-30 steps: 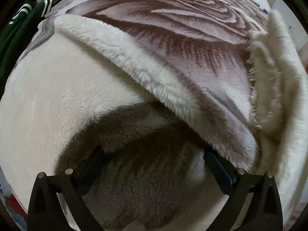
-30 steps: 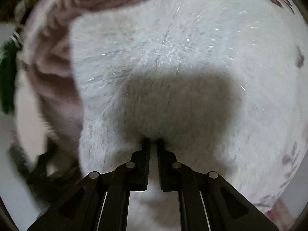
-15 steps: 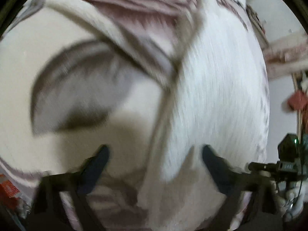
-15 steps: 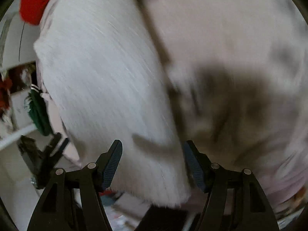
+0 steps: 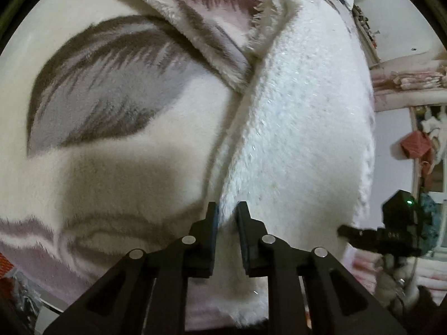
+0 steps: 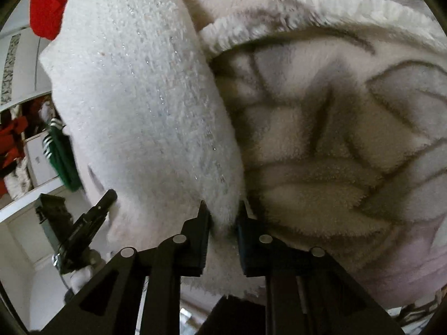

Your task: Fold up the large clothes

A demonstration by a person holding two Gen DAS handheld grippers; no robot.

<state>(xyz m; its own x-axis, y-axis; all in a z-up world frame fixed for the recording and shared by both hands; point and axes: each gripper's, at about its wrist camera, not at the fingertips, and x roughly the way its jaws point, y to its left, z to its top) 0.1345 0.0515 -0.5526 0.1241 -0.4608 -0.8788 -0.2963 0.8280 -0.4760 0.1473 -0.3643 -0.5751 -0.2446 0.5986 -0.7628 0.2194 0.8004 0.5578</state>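
Observation:
A white fuzzy knit garment point(image 5: 301, 128) lies on a plush blanket with grey-mauve leaf patterns point(image 5: 106, 89). My left gripper point(image 5: 226, 209) is shut on the garment's near edge, fabric pinched between the fingers. In the right wrist view the same white garment point(image 6: 145, 95) lies to the left of the patterned blanket point(image 6: 335, 139). My right gripper point(image 6: 222, 209) is shut on the garment's edge there. Each gripper shows in the other's view: the right one in the left wrist view point(image 5: 391, 237), the left one in the right wrist view point(image 6: 83, 226).
A folded-over blanket flap point(image 5: 212, 28) lies beyond the garment. A red cloth point(image 6: 50, 2) and a green striped garment point(image 6: 60, 156) hang at the left by white shelves point(image 6: 30, 195). Stacked bedding point(image 5: 410, 81) and a red item point(image 5: 416, 145) stand at the right.
Both grippers were open half a second ago and have closed on the white garment's edge. A second ago the right gripper was shut and the left open; both cameras swung to new positions.

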